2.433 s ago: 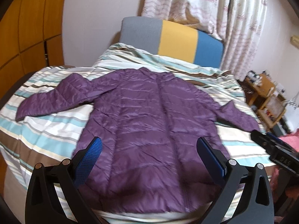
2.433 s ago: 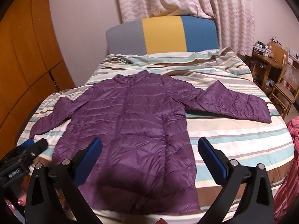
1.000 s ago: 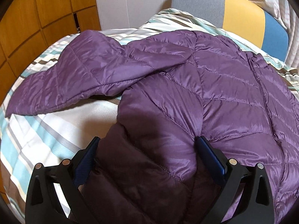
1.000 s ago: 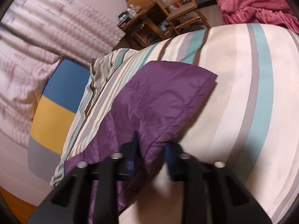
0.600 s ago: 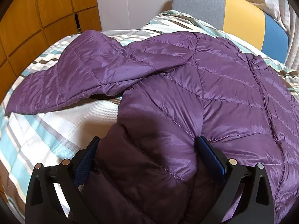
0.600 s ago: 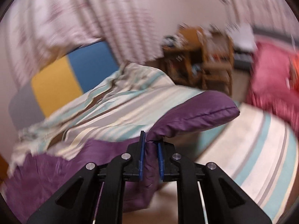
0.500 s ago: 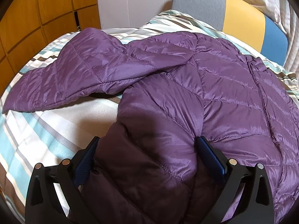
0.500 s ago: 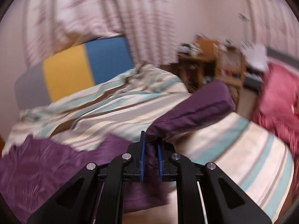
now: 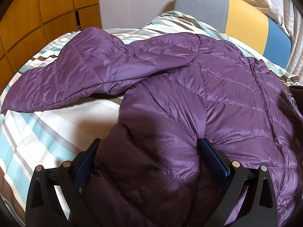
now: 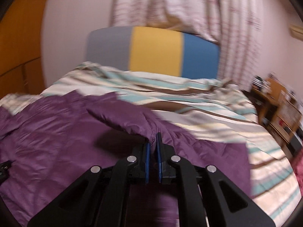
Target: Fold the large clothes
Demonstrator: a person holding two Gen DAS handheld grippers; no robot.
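Observation:
A purple quilted jacket point(image 9: 189, 94) lies front up on a striped bed point(image 9: 37, 132). Its left sleeve point(image 9: 85, 75) stretches out flat toward the bed's left edge. My left gripper point(image 9: 149, 151) is open wide, with the jacket's side edge bulging between the blue pads point(image 9: 214, 157); they do not squeeze it. In the blurred right wrist view, my right gripper point(image 10: 153, 138) is shut on the end of the other sleeve point(image 10: 128, 121). It holds that sleeve lifted above the jacket's body point(image 10: 56, 141).
A grey, yellow and blue headboard point(image 10: 155, 51) stands at the bed's far end under patterned curtains point(image 10: 170, 3). Wooden wardrobe doors point(image 9: 37, 9) line the left wall. Wooden furniture point(image 10: 280, 104) crowds the floor to the right of the bed.
The right gripper closed on the sleeve end, rolled upright and carried it from the bed's right side in over the jacket's body. The left gripper stayed where it was.

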